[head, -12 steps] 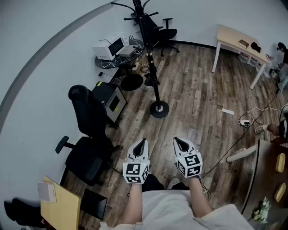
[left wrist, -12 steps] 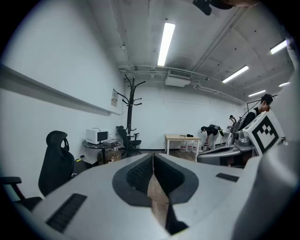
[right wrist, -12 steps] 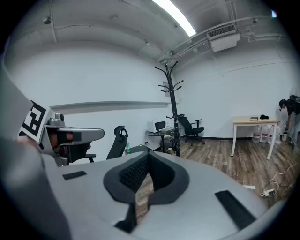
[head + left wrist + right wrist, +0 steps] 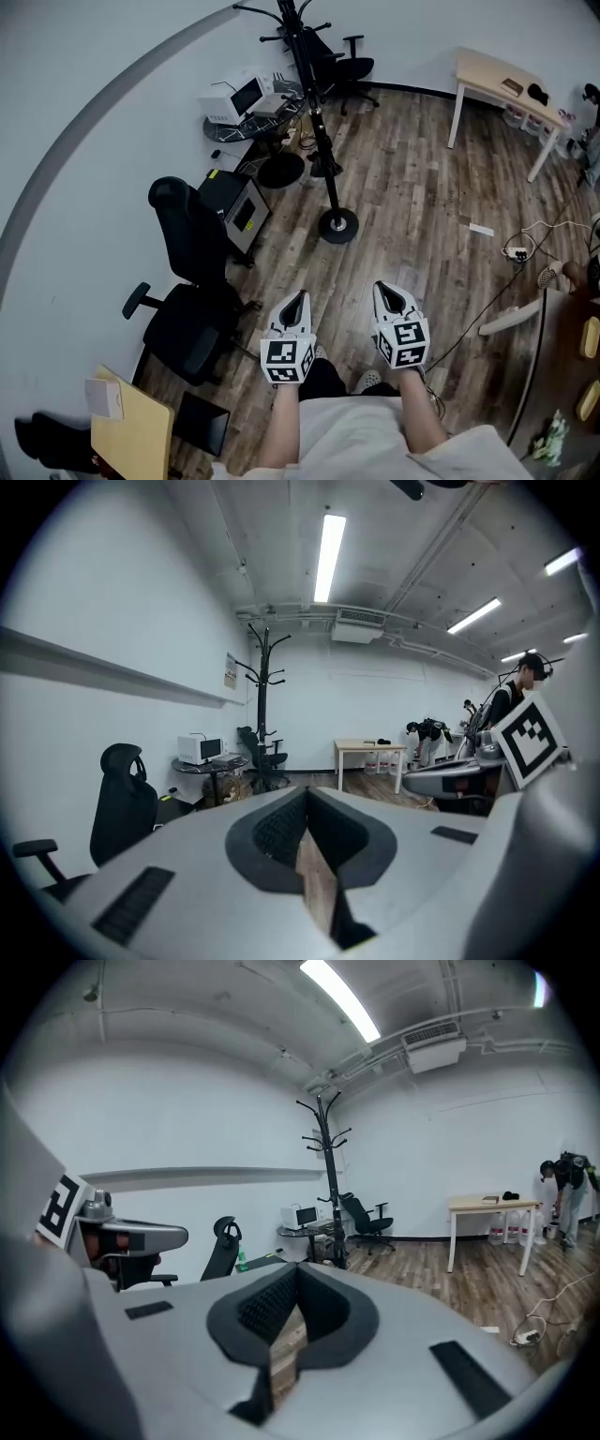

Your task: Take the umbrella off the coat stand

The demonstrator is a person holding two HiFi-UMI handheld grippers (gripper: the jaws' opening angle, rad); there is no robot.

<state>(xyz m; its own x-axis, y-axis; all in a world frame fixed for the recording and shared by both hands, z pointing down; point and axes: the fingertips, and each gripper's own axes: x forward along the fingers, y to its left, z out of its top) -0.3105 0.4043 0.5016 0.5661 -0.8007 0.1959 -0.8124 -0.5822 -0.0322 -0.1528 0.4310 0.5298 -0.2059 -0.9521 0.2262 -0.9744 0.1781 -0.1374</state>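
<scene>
The black coat stand rises from a round base on the wood floor, well ahead of me. A dark, slim furled umbrella seems to hang along the upper part of its pole. The stand also shows far off in the left gripper view as coat stand and in the right gripper view as coat stand. My left gripper and right gripper are held side by side near my body, far short of the stand. Both are shut with nothing between the jaws.
A black office chair and a dark box stand to the left. A round table with a white appliance and another chair are behind the stand. A light table and floor cables lie right.
The whole head view has shifted slightly to the right. Both grippers stay shut and side by side, with the stand still far ahead.
</scene>
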